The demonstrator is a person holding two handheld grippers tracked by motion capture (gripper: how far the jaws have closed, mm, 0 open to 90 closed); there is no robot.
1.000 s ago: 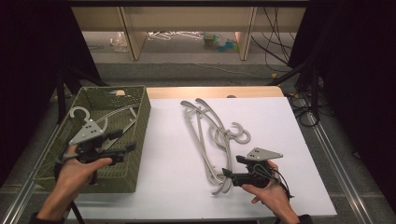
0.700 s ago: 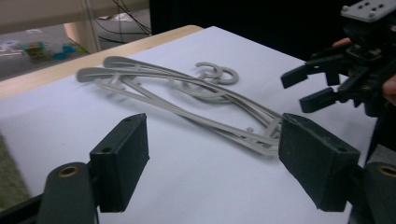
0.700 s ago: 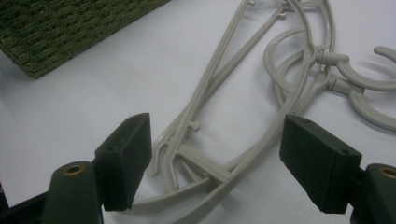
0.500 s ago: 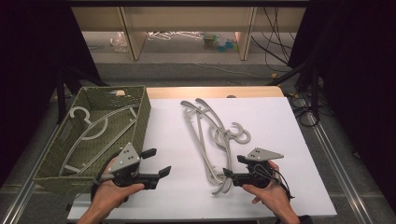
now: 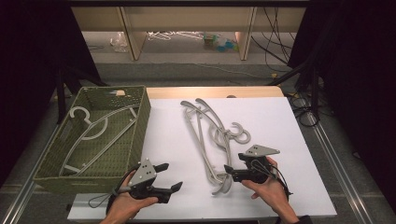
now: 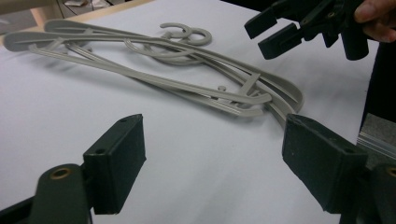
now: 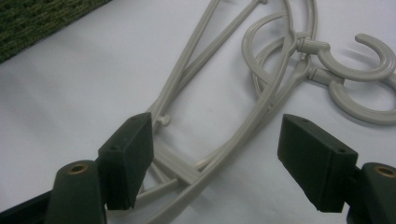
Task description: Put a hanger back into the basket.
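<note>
Hangers on the desk: a tangled pile of grey hangers [image 5: 210,140] lies in the middle of the high view on the white desk [image 5: 289,121], hooks toward the right, arms running to the upper left and down to the lower middle.
Hanger in the basket: one grey hanger [image 5: 95,135] already lies flat inside the green basket [image 5: 140,121] at the left of the frame; a second ago our left claw stood over it there.
Left claw: the left claw [image 5: 169,176] has come away from the basket and down to the lower middle of the frame, over bare desk; its jaws have just been opening and now stand wide with nothing between them. In its own view the pile [image 6: 196,84] lies ahead, well apart.
Right claw: the right claw [image 5: 227,171] sits where it was, at the lower end of the pile, jaws wide, the nearest hanger arms [image 7: 224,140] passing between them, not yet pinched.
What it means: we judge one hanger is delivered and the next pick is being set up.
Risk: the hooks [image 7: 355,74] are interlocked, so lifting one may drag the others.
</note>
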